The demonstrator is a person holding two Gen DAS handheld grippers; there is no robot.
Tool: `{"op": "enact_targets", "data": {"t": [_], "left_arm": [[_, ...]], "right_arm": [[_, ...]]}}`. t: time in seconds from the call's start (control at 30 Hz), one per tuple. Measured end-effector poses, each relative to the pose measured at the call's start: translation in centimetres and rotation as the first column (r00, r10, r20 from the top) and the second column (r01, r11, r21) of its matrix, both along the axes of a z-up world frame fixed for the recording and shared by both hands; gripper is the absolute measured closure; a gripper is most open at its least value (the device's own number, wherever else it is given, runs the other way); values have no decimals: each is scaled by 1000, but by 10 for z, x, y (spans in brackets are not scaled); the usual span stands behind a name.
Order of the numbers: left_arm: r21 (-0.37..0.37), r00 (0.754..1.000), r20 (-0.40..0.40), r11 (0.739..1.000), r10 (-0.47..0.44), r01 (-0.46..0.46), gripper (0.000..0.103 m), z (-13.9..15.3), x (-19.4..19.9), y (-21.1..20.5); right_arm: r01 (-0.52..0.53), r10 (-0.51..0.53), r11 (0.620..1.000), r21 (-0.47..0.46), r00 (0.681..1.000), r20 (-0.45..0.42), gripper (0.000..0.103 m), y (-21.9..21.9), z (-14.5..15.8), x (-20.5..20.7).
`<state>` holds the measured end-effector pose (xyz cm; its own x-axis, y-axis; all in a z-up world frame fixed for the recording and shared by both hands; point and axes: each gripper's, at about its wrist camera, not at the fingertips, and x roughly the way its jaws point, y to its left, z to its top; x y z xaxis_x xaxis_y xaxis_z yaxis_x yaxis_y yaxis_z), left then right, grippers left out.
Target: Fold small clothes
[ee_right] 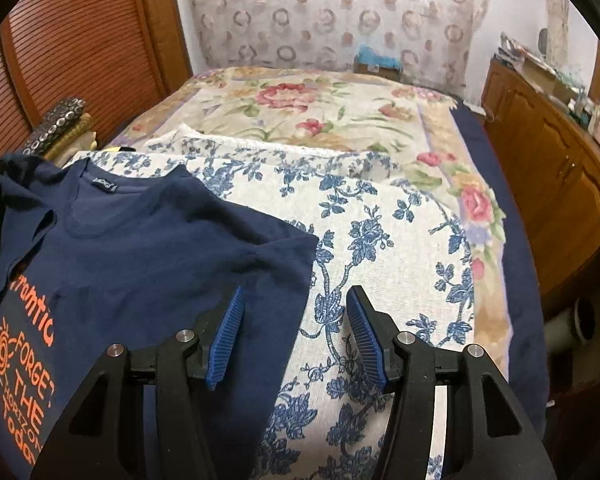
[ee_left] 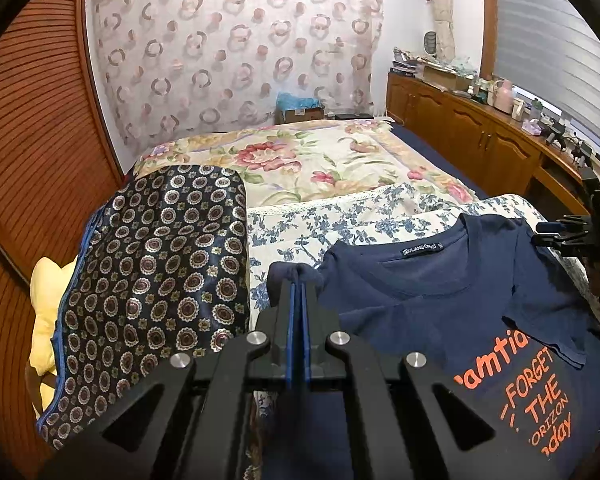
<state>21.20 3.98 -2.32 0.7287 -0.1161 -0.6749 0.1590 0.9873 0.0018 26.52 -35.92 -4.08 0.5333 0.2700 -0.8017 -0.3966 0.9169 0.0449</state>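
So the navy blue cotton T-shirt with orange lettering (ee_left: 440, 304) was lying face up on the white cloth with the blue flower print (ee_right: 380, 240), which was spread over the bed's cream bedspread with big pink roses (ee_left: 300, 160). The neck label pointed toward the far end of the bed. One sleeve was already flipped in over the chest, just above the orange print.

The left gripper (ee_left: 299, 280) was clenched tight, blue pads pressed together, with a bunched bit of the shirt's sleeve or shoulder edge pinched at the tips. That corner looked lifted a little off the cloth.

The right gripper (ee_right: 296, 300) was released, jaws standing apart with nothing between them. It hovered over the shirt's other edge: one blue pad (ee_right: 228, 336) above the navy fabric, the other above the flowered cloth. Couldn't tell if either tip was actually touching.

From the left wrist view, a dark blue satin fabric with round medallion patterns (ee_left: 160, 280) sat just beside the flowered cloth, with something pale yellow and soft (ee_left: 48, 312) tucked past it. Wooden cabinets (ee_left: 480, 136) ran along the side of the bed, top cluttered with small stuff.
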Motion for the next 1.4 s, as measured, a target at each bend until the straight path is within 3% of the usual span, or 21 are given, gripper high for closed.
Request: {"op": "enact_targets", "data": {"t": [0.3,0.5,0.6,0.7,0.97,1.4], "left_arm": [[0,1000,-14,1000,16,-16,102,-6,3,3],[-5,999,-31,1000,14,-14,102,-13,7,4],[-27,1000,-29,1000,-6,5,102,-13,3,3],[-32,1000,-7,999,-10,10,102,-9,-5,1],[-49,997,80,999,-12,16,102,19,-45,3],[-88,984,175,995,-31,48,102,43,-129,13]], "right_arm": [[-29,29,999,-13,1000,-1,48,8,-3,7],[-95,96,994,-44,995,8,61,25,-3,1],[-122,122,992,-42,992,13,88,29,-1,0],[-131,132,991,-32,991,29,98,32,4,-4],[-144,137,989,28,975,175,99,35,56,-44],[-128,108,991,47,948,301,100,25,108,-136]]}}
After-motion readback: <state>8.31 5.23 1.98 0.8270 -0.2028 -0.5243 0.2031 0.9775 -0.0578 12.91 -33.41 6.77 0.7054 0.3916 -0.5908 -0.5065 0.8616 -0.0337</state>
